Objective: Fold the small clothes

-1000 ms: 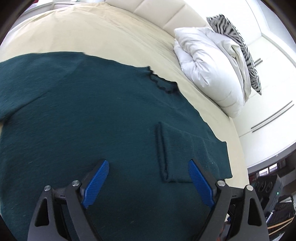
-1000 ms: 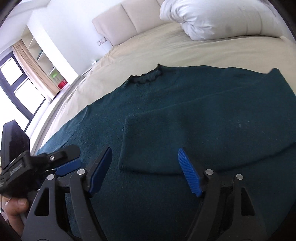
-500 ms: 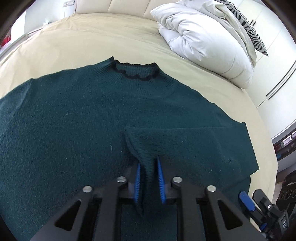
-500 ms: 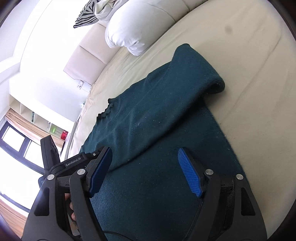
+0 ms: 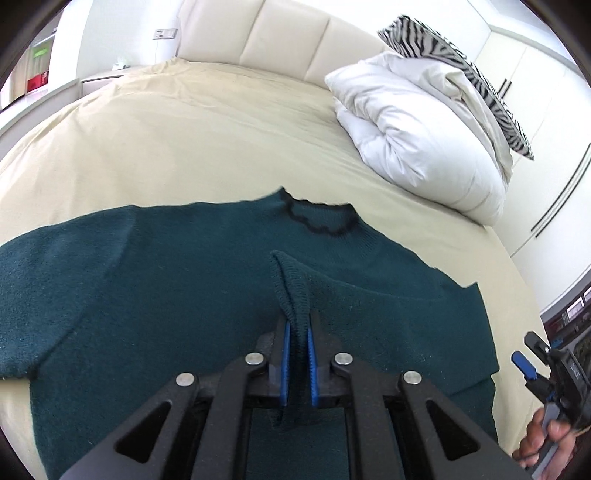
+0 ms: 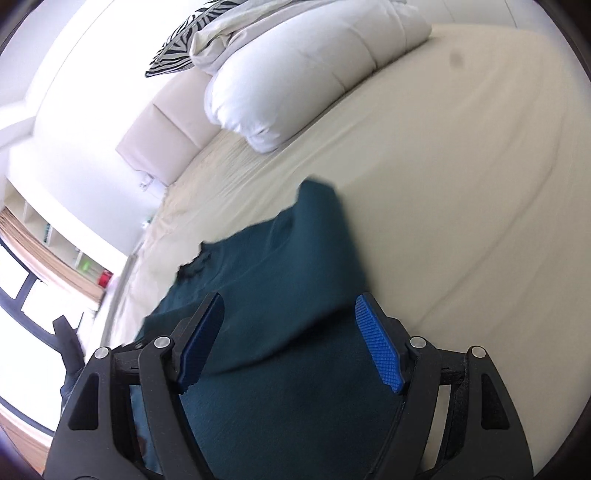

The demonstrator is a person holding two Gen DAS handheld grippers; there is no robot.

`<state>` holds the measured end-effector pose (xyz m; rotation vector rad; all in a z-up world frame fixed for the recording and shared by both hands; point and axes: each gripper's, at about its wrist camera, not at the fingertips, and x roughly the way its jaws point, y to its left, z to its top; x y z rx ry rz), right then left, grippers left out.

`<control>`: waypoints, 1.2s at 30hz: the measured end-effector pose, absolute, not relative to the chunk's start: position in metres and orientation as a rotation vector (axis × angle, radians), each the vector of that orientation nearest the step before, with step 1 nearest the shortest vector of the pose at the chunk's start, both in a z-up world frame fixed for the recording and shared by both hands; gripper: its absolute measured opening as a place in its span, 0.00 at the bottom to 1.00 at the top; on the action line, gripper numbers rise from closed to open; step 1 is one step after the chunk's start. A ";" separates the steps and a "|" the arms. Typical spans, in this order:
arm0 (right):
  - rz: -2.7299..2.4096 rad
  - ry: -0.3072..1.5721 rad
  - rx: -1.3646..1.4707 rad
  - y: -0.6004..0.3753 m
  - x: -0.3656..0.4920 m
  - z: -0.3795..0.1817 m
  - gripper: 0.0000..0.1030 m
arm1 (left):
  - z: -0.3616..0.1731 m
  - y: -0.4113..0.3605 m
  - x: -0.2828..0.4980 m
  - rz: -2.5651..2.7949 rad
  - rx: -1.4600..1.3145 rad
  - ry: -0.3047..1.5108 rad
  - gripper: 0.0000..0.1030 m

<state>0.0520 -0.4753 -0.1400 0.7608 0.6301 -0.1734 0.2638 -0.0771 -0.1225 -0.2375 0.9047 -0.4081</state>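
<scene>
Teal knit sweater (image 5: 147, 295) ribbed cuff (image 5: 293, 295) pinched in left tool (image 5: 295, 363); right tool (image 6: 288, 347) spread

**A bedroom in a home**

The scene is set on a wide bed (image 5: 207, 122) covered with a cream sheet and backed by a padded, panelled cream headboard (image 5: 280, 44). A bulky folded white duvet (image 5: 413, 122) lies near the head of the bed, with a zebra-striped pillow (image 5: 454, 62) behind it. White built-in wardrobe doors with long dark handles (image 5: 561, 199) line one wall. Beside the bed are a low white nightstand (image 5: 99, 79), a wall socket plate (image 5: 165, 34) and open white shelves (image 6: 55, 236) holding small coloured items. A beige curtain (image 6: 44, 258) hangs at a large dark-framed window (image 6: 22, 295) that lets in bright daylight.
</scene>
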 end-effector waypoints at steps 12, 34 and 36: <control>-0.223 0.808 0.738 -0.548 0.162 -0.176 0.63 | -0.140 -0.058 0.266 -0.337 -0.276 0.853 0.09; -0.178 0.883 0.728 -0.541 0.187 -0.185 0.31 | -0.165 -0.051 0.283 -0.332 -0.275 0.897 0.13; -0.161 0.875 0.711 -0.533 0.168 -0.176 0.43 | -0.162 -0.051 0.283 -0.334 -0.273 0.889 0.11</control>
